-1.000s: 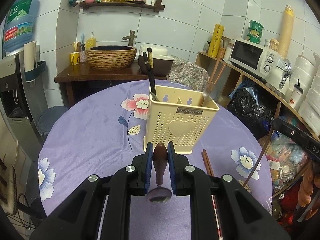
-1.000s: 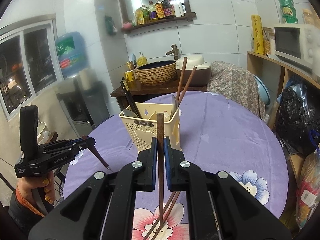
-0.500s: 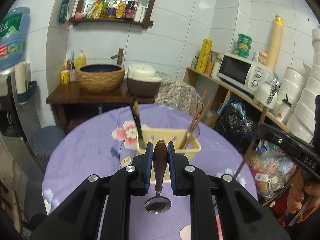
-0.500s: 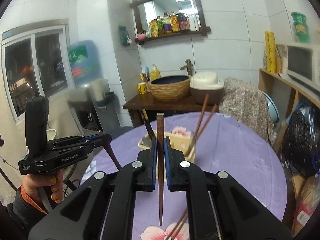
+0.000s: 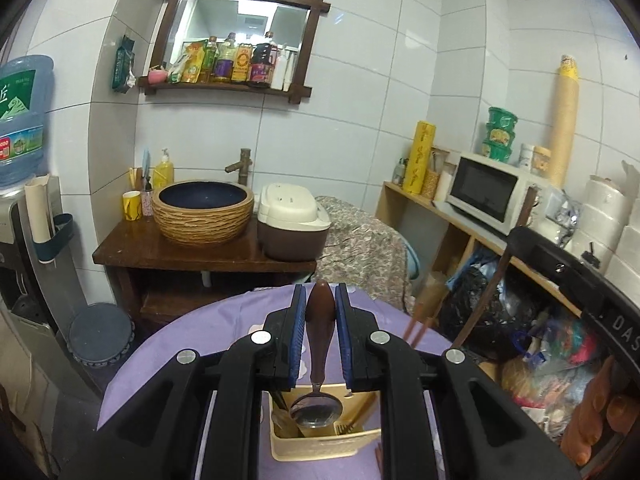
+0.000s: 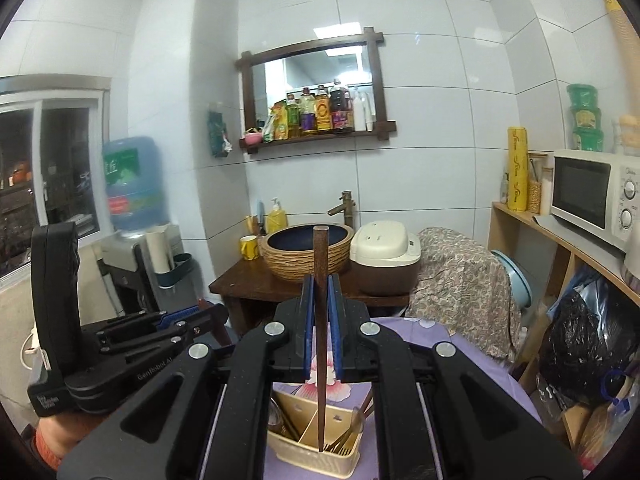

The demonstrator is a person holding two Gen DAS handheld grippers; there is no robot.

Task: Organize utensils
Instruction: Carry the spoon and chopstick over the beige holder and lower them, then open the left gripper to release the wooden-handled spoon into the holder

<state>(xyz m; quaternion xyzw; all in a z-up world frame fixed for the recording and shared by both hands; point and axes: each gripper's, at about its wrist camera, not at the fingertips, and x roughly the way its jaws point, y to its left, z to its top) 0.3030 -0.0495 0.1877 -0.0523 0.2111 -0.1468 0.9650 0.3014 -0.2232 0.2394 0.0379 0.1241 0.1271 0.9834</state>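
Left claw (image 5: 320, 312) clenched on brown-handled steel spoon (image 5: 318, 376), bowl hanging above cream perforated plastic utensil caddy (image 5: 320, 446) on purple floral worktop (image 5: 168, 352). Right claw (image 6: 321, 308) gripping dark wooden chopstick (image 6: 320, 320), tip over same caddy.

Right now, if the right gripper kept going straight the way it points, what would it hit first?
Probably the woven basin on the dark wooden counter: the right gripper, shut on a chopstick, points over the table's far edge toward it. Nothing nearer appears in that line, though depth is unclear.
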